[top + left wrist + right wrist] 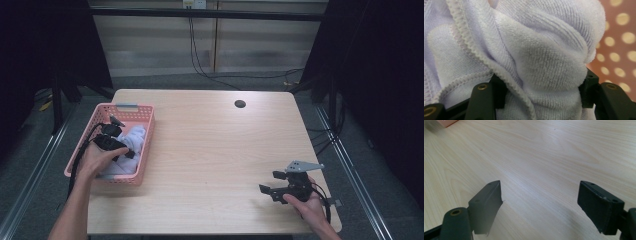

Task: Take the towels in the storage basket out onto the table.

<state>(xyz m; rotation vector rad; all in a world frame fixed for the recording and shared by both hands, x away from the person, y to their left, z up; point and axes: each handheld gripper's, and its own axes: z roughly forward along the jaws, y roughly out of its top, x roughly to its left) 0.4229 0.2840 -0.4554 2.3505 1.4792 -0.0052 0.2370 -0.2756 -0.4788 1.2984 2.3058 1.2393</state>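
Dark curtains hung around a pale wooden table (210, 150). At its left side sat a pink basket (145, 112) with round holes, and a soft, light purple towel (544, 57) lay bunched up inside it. Down in the basket, the left gripper (125, 150) had a thick fold of the towel between its two jaws, and both jaws pressed on the cloth. Well apart, near the table's right front corner, the right gripper (540, 205) rested low over bare wood, its jaws spread wide with nothing between them.
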